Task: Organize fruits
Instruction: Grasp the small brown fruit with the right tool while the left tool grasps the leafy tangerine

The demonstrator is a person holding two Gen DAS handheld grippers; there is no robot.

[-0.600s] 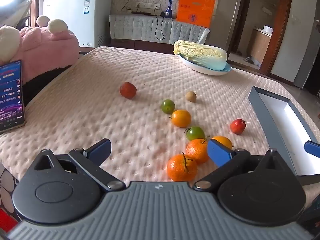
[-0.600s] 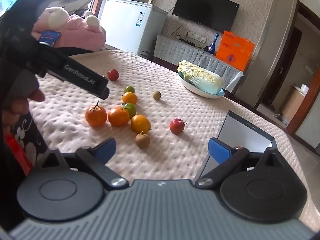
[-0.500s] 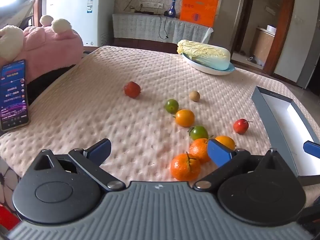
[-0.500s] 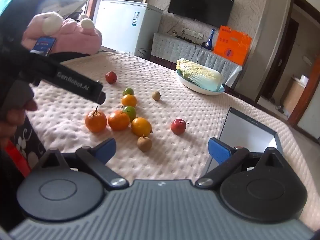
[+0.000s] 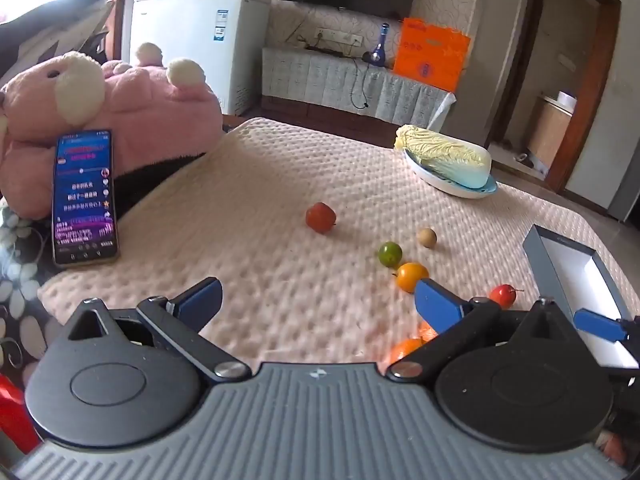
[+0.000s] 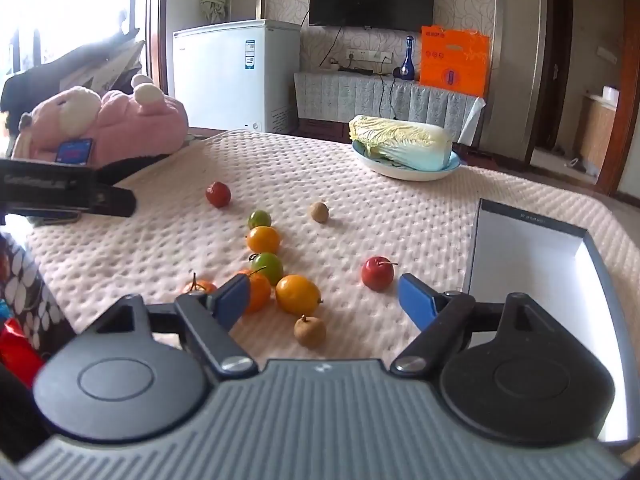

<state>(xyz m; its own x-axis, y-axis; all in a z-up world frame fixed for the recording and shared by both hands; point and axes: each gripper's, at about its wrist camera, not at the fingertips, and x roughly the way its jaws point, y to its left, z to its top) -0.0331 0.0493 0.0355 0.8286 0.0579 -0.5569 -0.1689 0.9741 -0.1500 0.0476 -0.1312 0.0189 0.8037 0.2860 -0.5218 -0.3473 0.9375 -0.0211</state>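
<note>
Fruits lie scattered on the table [image 6: 400, 220] left of the box [image 6: 528, 256], in a loose line running from the tomato [image 6: 218, 194] toward the near brown fruit [image 6: 310, 331]. Both the left gripper [image 5: 316, 300] and right gripper [image 6: 322, 300] gape empty. Since earlier, the left view has swung leftward, hiding most oranges.

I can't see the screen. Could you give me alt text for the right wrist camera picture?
The open right gripper hangs over a quilted cream table strewn with small orange, green, red and brown fruits, a brown fruit nearest between its blue fingers. An open grey box lies right; a cabbage on a plate sits behind.
</note>
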